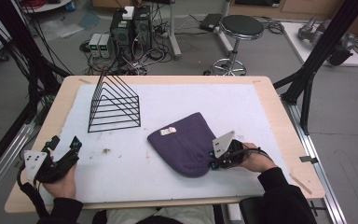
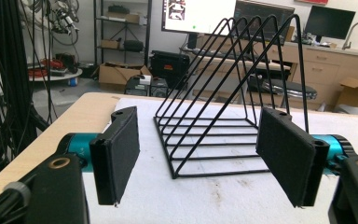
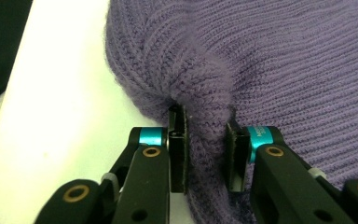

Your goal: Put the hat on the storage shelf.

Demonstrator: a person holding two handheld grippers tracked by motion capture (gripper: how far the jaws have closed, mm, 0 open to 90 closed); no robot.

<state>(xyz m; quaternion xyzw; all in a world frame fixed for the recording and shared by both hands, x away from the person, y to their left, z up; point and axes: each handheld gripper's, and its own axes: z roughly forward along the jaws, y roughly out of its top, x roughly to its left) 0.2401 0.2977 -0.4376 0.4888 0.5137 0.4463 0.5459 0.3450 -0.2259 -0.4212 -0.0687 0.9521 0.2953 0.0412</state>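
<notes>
A purple knitted beanie (image 1: pixel 186 142) lies flat on the white mat, with a small white label near its left side. My right gripper (image 1: pixel 213 161) sits at the beanie's right edge, and its jaws pinch a bunched fold of the purple knit (image 3: pixel 205 93) between the pads. My left gripper (image 1: pixel 65 145) rests at the front left of the table, held in a hand, with its jaws wide apart and nothing between them. Through those jaws I look at a black wire rack (image 2: pixel 223 107).
The black wire rack (image 1: pixel 114 105) stands upright at the back left of the white mat (image 1: pixel 191 100). Beyond the wooden table's far edge are a stool (image 1: pixel 240 28), computer boxes and cables on the floor. Black frame posts stand on both sides.
</notes>
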